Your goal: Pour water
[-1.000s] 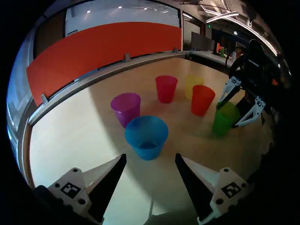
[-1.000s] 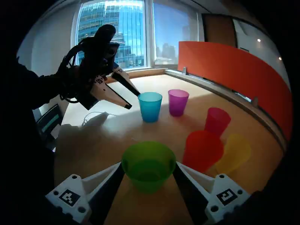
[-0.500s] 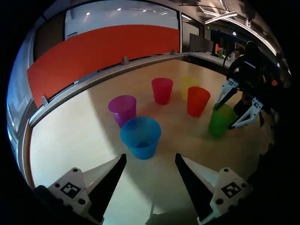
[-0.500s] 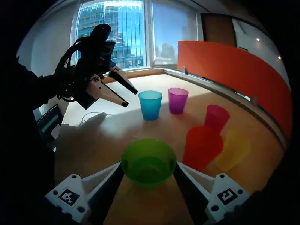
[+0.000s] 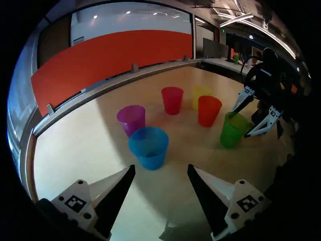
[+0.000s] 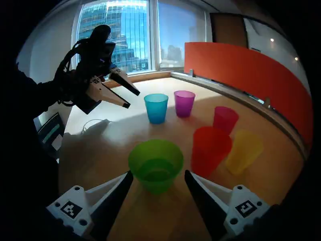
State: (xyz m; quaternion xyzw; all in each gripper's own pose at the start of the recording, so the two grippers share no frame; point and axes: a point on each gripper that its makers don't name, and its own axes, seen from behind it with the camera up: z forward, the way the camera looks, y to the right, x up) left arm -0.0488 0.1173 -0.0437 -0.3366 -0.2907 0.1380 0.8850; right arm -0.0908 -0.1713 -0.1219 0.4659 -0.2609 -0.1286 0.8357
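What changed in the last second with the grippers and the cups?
Both grippers drew back: the right gripper eased off the green cup, which now sits loosely between its open fingers. The left gripper retreated slightly from the blue cup. All cups stayed upright in place.

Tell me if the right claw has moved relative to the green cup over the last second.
Yes. The right claw has drawn back slightly: the green cup, which stayed put, now sits farther forward between its open fingers.
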